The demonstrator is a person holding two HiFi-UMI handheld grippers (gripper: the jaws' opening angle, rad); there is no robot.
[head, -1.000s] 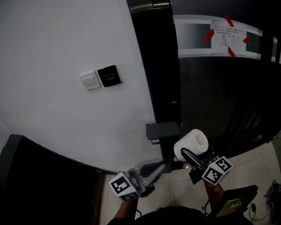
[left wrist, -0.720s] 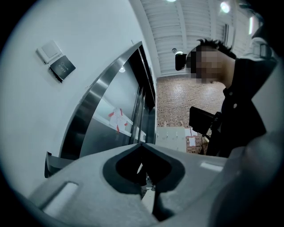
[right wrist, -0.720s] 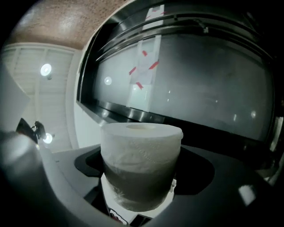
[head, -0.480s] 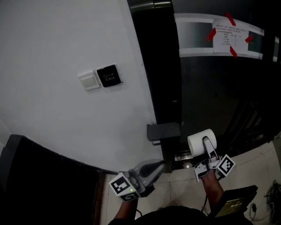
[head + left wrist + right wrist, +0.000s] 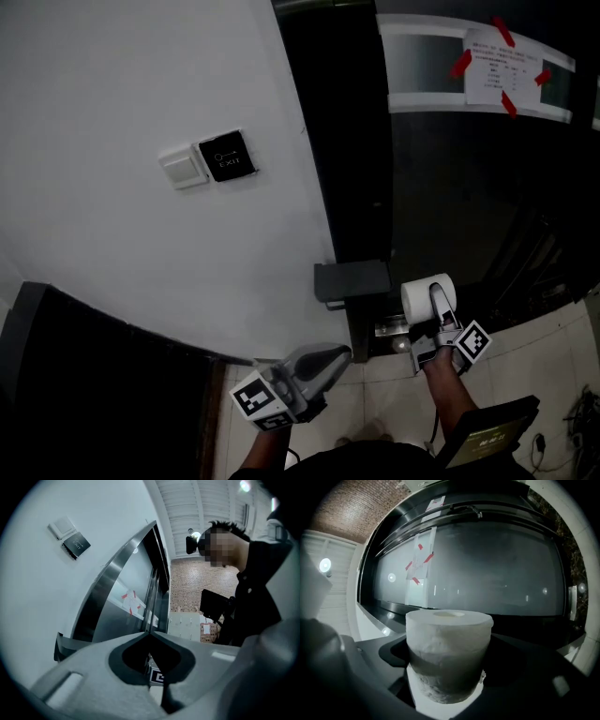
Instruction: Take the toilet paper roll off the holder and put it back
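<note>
My right gripper (image 5: 433,309) is shut on the white toilet paper roll (image 5: 422,298), held just right of the dark grey holder (image 5: 351,280) on the black wall panel. In the right gripper view the toilet paper roll (image 5: 449,653) stands upright between the jaws, its core hole facing up. A chrome bar (image 5: 392,328) shows under the roll. My left gripper (image 5: 330,356) hangs lower left of the holder, jaws closed with nothing between them; in the left gripper view the left gripper (image 5: 151,634) has its tips together.
A white wall with a light switch (image 5: 182,168) and a black card reader (image 5: 226,157) lies to the left. A taped paper notice (image 5: 502,66) hangs on the dark glass door. A dark tablet (image 5: 490,437) sits at the lower right above the tiled floor.
My right gripper has swung the roll from tilted to upright and brought it up closer to the holder. The left gripper has stayed almost still.
</note>
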